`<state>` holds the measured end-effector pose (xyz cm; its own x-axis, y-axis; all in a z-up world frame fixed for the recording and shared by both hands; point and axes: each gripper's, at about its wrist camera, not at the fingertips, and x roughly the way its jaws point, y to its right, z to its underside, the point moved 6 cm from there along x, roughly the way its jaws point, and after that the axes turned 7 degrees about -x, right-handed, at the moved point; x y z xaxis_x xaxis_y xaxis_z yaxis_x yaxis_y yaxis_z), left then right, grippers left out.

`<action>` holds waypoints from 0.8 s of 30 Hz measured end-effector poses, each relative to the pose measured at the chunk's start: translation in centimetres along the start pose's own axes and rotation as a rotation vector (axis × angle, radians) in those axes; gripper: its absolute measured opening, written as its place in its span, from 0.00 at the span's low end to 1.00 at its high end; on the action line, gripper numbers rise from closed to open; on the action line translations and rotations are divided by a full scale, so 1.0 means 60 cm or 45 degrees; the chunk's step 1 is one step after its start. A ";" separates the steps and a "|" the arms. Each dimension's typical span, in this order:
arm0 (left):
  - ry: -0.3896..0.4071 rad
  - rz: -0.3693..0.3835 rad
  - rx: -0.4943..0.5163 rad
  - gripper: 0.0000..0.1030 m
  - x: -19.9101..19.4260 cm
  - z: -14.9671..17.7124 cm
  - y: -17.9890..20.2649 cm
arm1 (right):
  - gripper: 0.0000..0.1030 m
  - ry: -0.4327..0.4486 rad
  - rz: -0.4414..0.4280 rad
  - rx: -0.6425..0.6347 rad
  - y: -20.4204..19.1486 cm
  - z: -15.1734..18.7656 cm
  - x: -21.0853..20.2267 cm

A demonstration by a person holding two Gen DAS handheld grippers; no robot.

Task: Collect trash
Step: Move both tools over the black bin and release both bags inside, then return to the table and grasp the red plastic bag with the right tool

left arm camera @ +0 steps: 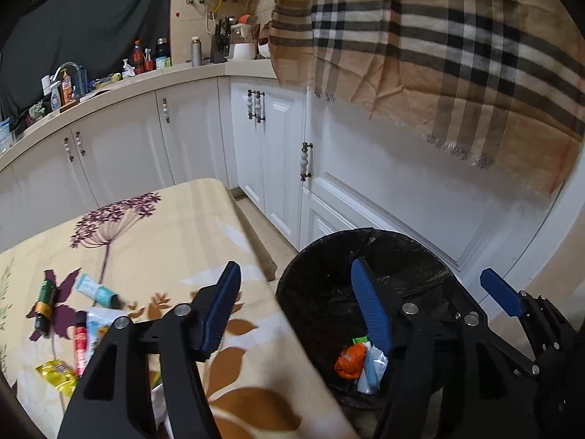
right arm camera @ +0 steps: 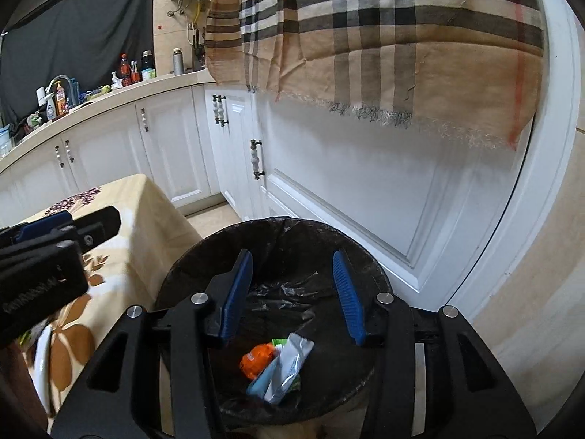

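Note:
A black-lined trash bin (left arm camera: 310, 292) stands on the floor right of the table; in the right wrist view the bin (right arm camera: 182, 267) holds an orange wrapper (right arm camera: 256, 362), a silver pouch (right arm camera: 292, 362) and a blue tube (right arm camera: 261, 380). My right gripper (right arm camera: 296, 292) is open and empty above the bin; it also shows in the left wrist view (left arm camera: 504, 292). My left gripper (left arm camera: 296, 311) is open and empty over the table edge and bin. On the table lie a green-black tube (left arm camera: 44, 303), a teal tube (left arm camera: 95, 290), a red tube (left arm camera: 81, 344) and a yellow wrapper (left arm camera: 56, 373).
The table has a floral cloth (left arm camera: 164, 241). White cabinets (left arm camera: 263, 153) run behind, with a cluttered counter (left arm camera: 120, 80). A plaid cloth (left arm camera: 438, 55) hangs over the cabinet at right. A white plate edge (right arm camera: 42, 366) sits at the table's near side.

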<state>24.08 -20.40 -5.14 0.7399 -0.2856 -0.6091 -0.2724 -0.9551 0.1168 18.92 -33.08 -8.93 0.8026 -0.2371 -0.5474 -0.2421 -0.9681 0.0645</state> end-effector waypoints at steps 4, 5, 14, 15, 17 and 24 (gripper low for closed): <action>0.018 -0.019 -0.010 0.63 -0.044 0.007 -0.030 | 0.43 0.008 -0.042 -0.021 -0.020 0.002 -0.031; 0.024 -0.028 -0.016 0.63 -0.055 0.010 -0.040 | 0.43 0.009 -0.055 -0.024 -0.026 0.003 -0.039; 0.075 -0.180 -0.102 0.67 -0.163 0.048 -0.176 | 0.43 0.032 -0.232 -0.079 -0.125 0.017 -0.121; 0.079 -0.201 -0.113 0.67 -0.173 0.054 -0.192 | 0.43 0.038 -0.249 -0.092 -0.138 0.020 -0.130; 0.086 -0.251 -0.143 0.68 -0.195 0.068 -0.230 | 0.43 0.048 -0.288 -0.123 -0.168 0.026 -0.147; 0.073 -0.389 -0.247 0.69 -0.244 0.122 -0.336 | 0.43 0.042 -0.427 -0.235 -0.268 0.057 -0.193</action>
<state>14.26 3.59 -4.32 0.8038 0.0161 -0.5947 0.0837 -0.9928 0.0862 11.69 -14.47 -6.47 0.8384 0.0955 -0.5366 0.1366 -0.9899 0.0374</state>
